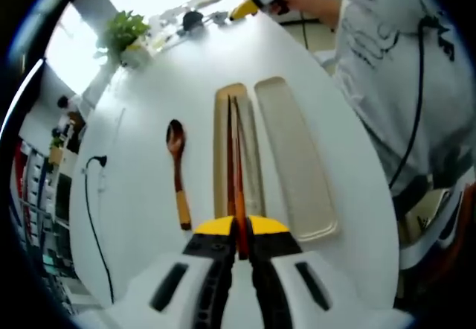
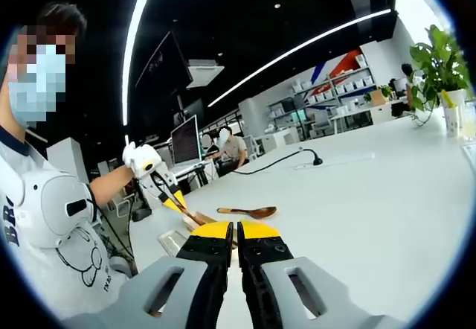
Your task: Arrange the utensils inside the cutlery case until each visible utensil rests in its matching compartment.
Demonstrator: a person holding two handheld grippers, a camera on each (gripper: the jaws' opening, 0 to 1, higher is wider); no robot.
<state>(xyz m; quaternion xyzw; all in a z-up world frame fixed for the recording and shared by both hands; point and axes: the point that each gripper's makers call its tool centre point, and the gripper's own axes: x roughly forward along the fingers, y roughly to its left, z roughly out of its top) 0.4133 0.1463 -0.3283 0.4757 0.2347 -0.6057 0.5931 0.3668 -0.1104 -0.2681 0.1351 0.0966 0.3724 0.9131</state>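
A beige cutlery case lies open on the white table as two long halves, a narrow one (image 1: 249,173) and a wider one (image 1: 294,158). My left gripper (image 1: 239,234) is shut on a pair of dark red-brown chopsticks (image 1: 233,150), which stretch forward over the narrow half. A wooden spoon (image 1: 177,173) lies on the table left of the case. In the right gripper view the spoon (image 2: 249,211) lies ahead, beside the left gripper (image 2: 172,195), the chopsticks (image 2: 186,211) and the case (image 2: 172,241). My right gripper (image 2: 236,228) is shut on nothing, raised above the table; it also appears far off (image 1: 249,7).
A person in a white shirt (image 1: 401,68) stands at the table's right edge. A potted plant (image 1: 125,35) and small items sit at the far end. A black cable (image 1: 93,195) runs along the left side. Another plant (image 2: 439,61) stands at the far right.
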